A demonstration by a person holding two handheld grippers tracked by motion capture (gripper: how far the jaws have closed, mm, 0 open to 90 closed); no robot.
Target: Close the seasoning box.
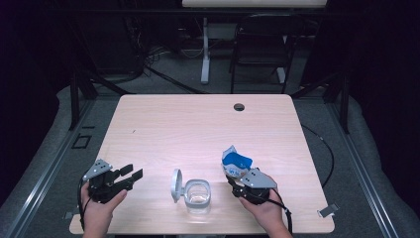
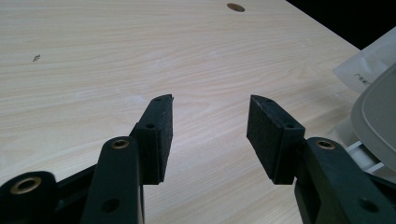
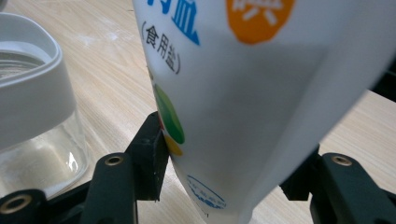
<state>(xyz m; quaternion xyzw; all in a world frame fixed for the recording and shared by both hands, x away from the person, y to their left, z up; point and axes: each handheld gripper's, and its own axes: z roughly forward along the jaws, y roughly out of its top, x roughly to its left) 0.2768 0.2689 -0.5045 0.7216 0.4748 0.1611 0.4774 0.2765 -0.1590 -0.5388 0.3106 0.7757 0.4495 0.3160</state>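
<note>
Salt bag (image 1: 236, 162) was gripped by R tongs (image 1: 236, 184) near worktop's (image 1: 198, 119) front edge, beside opened jar (image 1: 198, 195). L tongs (image 1: 130, 177) were held wide, empty. Pouring wasn't begun; jar looked nearly empty.

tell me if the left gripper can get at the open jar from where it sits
Probably yes. The left gripper has its jaws open with nothing between them, pointing toward the jar, and only bare table lies between. The flipped-up lid faces that side, so it would likely meet that first.

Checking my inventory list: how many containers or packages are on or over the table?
2: a clear jar with its hinged lid open, near the front edge, and a salt bag to its right, held in the right gripper.
</note>
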